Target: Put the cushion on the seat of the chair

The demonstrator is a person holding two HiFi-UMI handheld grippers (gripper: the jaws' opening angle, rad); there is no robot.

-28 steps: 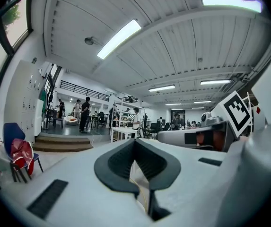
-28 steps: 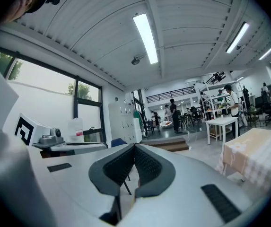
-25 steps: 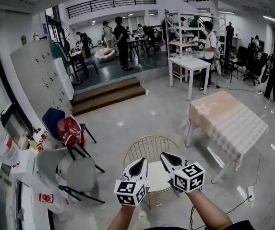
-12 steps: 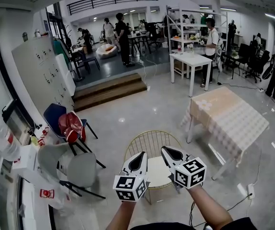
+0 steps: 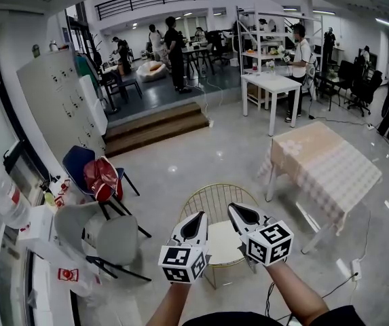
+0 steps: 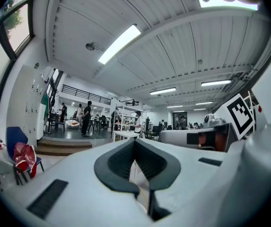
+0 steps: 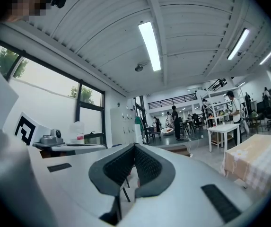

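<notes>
The head view looks steeply down past the left gripper (image 5: pixel 197 217) and right gripper (image 5: pixel 237 209); each gripper view faces level along its jaws. All share the steps (image 5: pixel 155 129).

The left gripper (image 5: pixel 198 221) and right gripper (image 5: pixel 236 211) cover the front of the wire chair (image 5: pixel 211 201), so whether the pale pad (image 5: pixel 220 246) on its seat is the cushion cannot be told. Beyond the chair, the people (image 5: pixel 175 49) at the far tables (image 5: pixel 272 83) are too small to make out. Nearer than the chair, both forearms (image 5: pixel 294 297) run off the bottom edge.

Two tongs (image 5: pixel 198 217) (image 5: pixel 235 210), perhaps three chairs (image 5: pixel 216 199) (image 5: pixel 77 163) (image 5: pixel 116 240).
</notes>
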